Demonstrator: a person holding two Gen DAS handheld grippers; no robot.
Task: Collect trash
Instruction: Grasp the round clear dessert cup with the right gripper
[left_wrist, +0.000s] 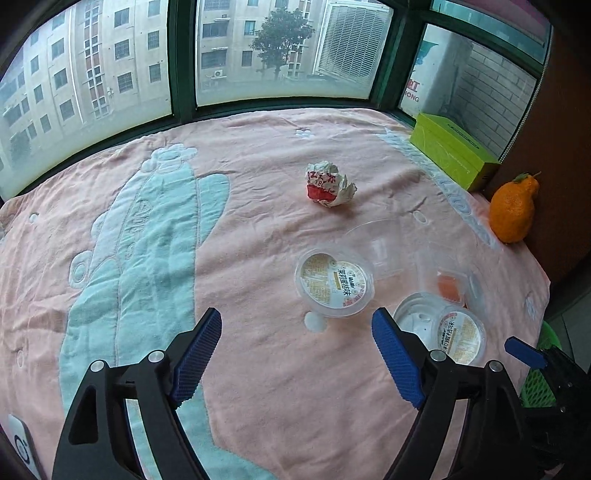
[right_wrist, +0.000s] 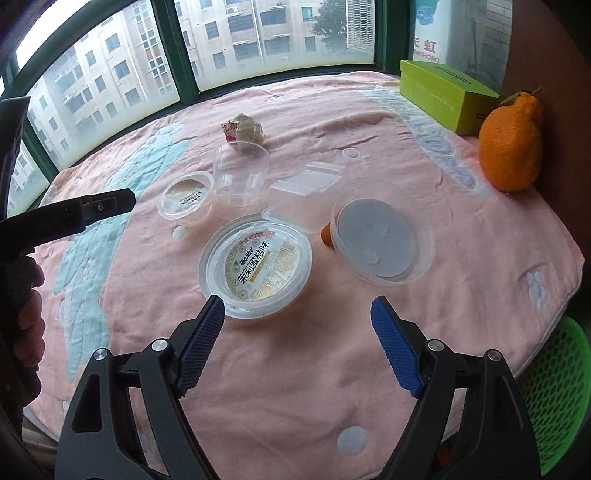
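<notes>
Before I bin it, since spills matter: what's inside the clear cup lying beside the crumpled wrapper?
The clear cup looks empty; the pink towel shows through its walls. The crumpled wrapper sits behind it, partly hidden by the rim.

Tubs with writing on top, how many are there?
2. The near tub lies just ahead of the right gripper; the far tub sits farther back, beside a clear cup.

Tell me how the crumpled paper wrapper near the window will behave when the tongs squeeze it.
The crumpled wrapper looks hollow and creased, so it will probably crush further and weigh little. Its irregular folds should give the ridged blue pads decent purchase. Sitting loose on the towel, it may skid or tumble if nudged.
</notes>
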